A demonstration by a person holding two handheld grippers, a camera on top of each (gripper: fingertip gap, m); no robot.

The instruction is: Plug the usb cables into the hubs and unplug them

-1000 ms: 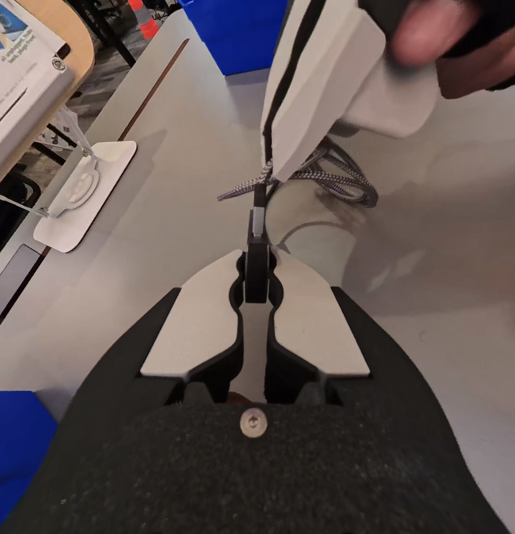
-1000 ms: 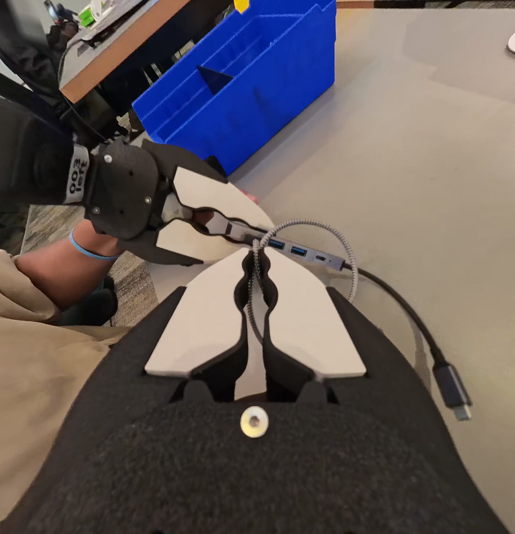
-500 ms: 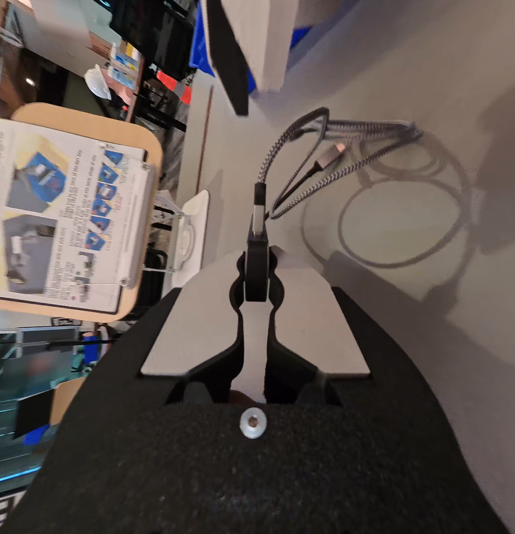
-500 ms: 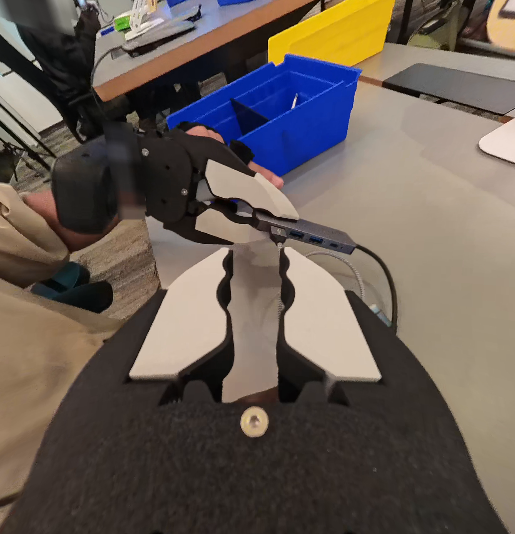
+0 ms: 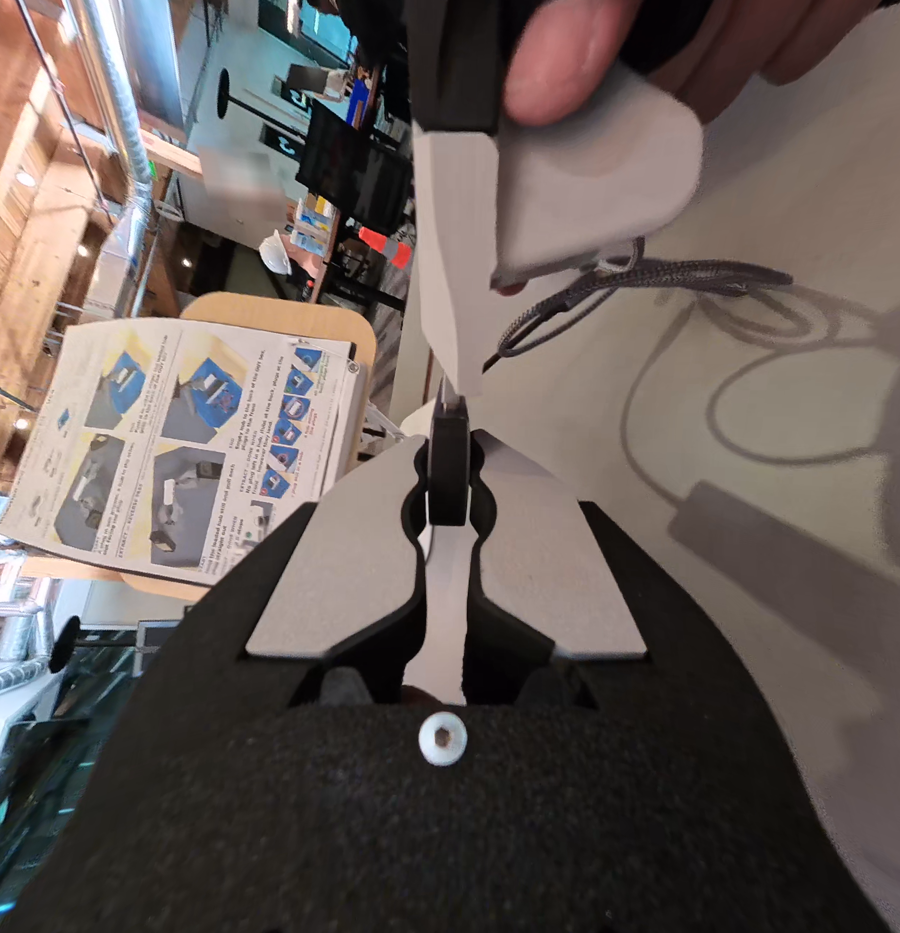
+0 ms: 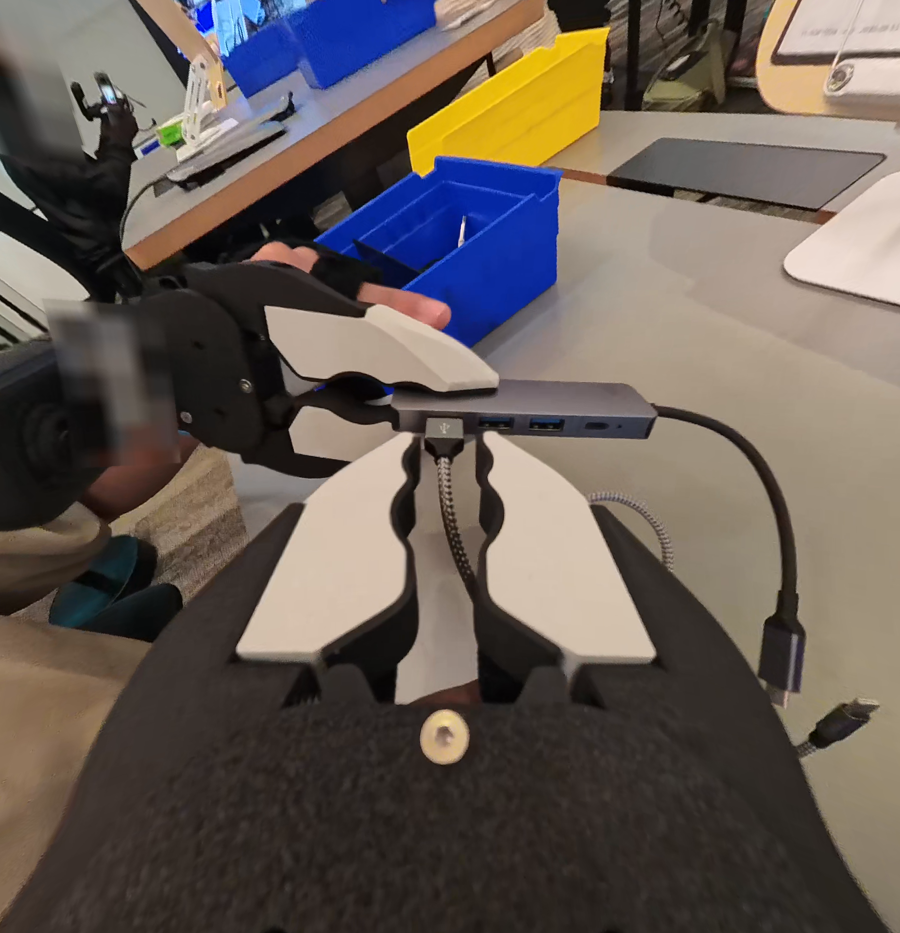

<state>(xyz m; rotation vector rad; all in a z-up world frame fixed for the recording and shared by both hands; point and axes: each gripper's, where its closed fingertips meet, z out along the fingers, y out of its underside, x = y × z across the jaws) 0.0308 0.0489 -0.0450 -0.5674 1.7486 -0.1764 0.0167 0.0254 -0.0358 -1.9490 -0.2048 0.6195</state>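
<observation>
Left tongs (image 6: 387,404): clamped on the USB hub (image 6: 523,406) end, at 9 o'clock.
Right tongs (image 6: 445,454): apart, straddling the USB-A plug (image 6: 443,431); I'd close on it and pull straight out.

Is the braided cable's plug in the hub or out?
In. The plug sits in the hub's first port beside two empty ones, between the open right claw.

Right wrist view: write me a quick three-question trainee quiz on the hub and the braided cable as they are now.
1. True or false: the braided cable's plug sits in a port of the hub.
2. What holds the hub off the table? A. the left hand-held gripper B. the right hand-held gripper C. nothing, it lies flat
3. Fill in: beside the plug, ___ blue ports stand empty.

Key: 1 true; 2 A; 3 two.
</observation>
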